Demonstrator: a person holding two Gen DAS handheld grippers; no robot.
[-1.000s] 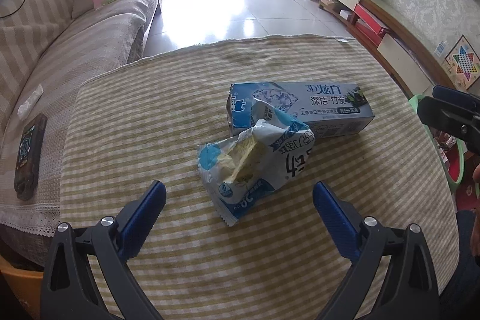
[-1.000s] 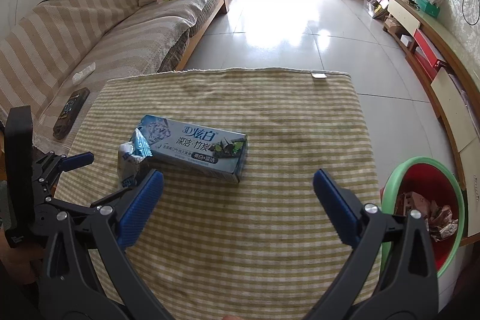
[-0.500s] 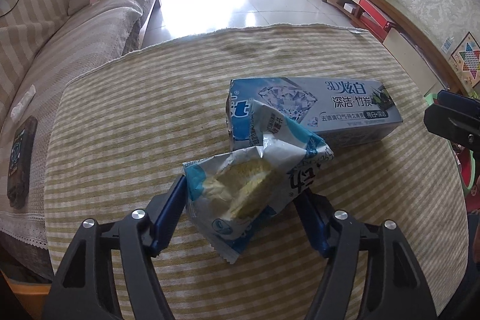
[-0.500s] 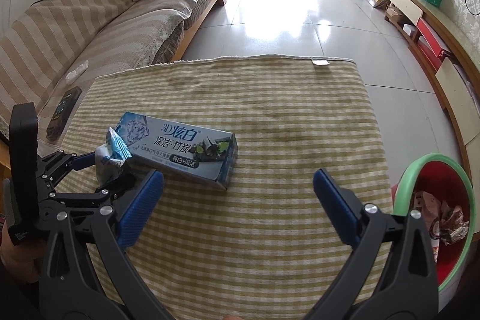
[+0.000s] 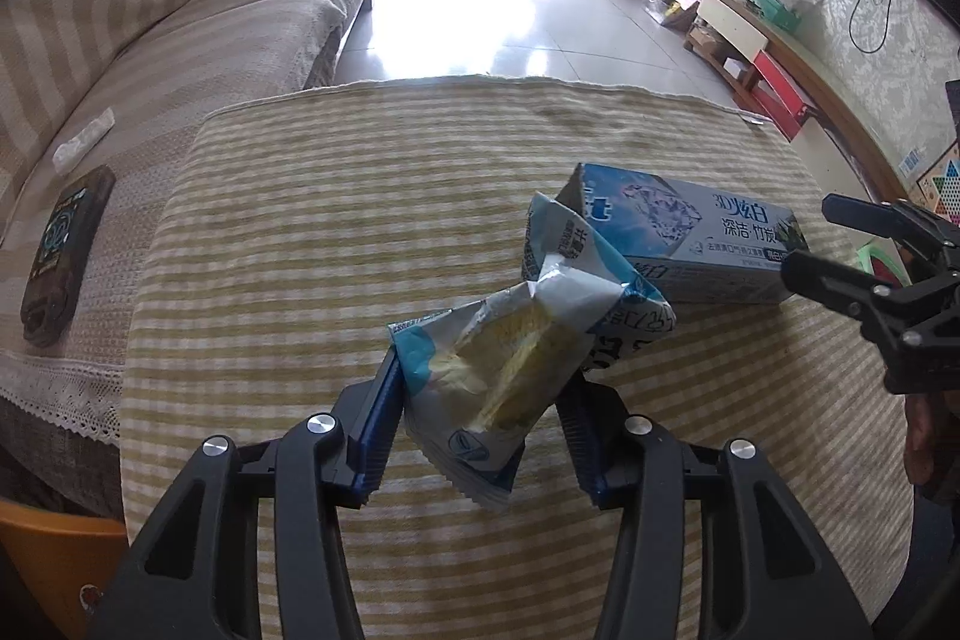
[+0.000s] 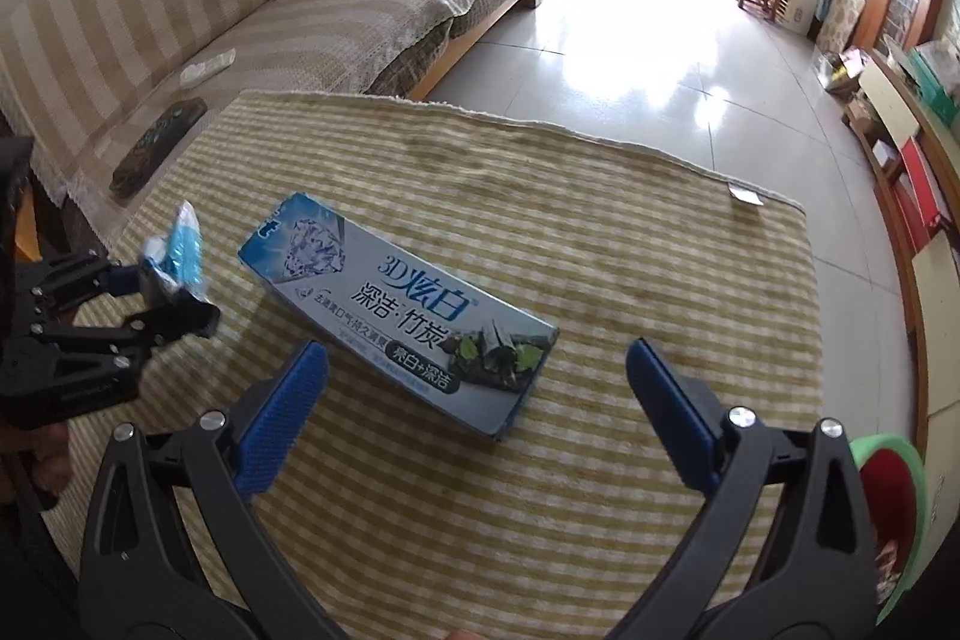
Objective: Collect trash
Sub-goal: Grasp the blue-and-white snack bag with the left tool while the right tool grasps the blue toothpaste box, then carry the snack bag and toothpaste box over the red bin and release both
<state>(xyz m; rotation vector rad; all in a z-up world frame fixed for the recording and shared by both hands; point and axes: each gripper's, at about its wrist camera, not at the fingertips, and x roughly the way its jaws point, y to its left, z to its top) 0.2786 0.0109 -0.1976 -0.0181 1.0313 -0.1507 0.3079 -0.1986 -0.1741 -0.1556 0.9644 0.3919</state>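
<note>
Left wrist view, sofa (image 5: 180,58): long seat under a beige striped woven cover with a lace hem, at far left.
Remote (image 5: 63,250): dark flat slab lying on the sofa seat, beside a small white wrapped stick.
Table cloth (image 5: 360,232): coarse olive-and-cream checked weave spread over the table, far edge frayed.
Left gripper (image 5: 477,421): black plastic arms with ribbed blue pads; jaws have just been closing and now pinch the wrapper from both sides.
Wrapper (image 5: 510,358): crinkled glossy foil packet, blue and white with a yellow print, torn end flared upward, lower corner hanging over the cloth.
Toothpaste box (image 5: 690,238): long rectangular carton, grey-blue with a diamond print, lying flat on the cloth just behind the wrapper, its left end flap open.
Right wrist view, right gripper (image 6: 477,415): same black arms and blue pads, jaws spread wide and holding nothing, poised over the box's near long side.
Bin (image 6: 894,496): round plastic tub, green rim and red inside, past the table's right edge.
</note>
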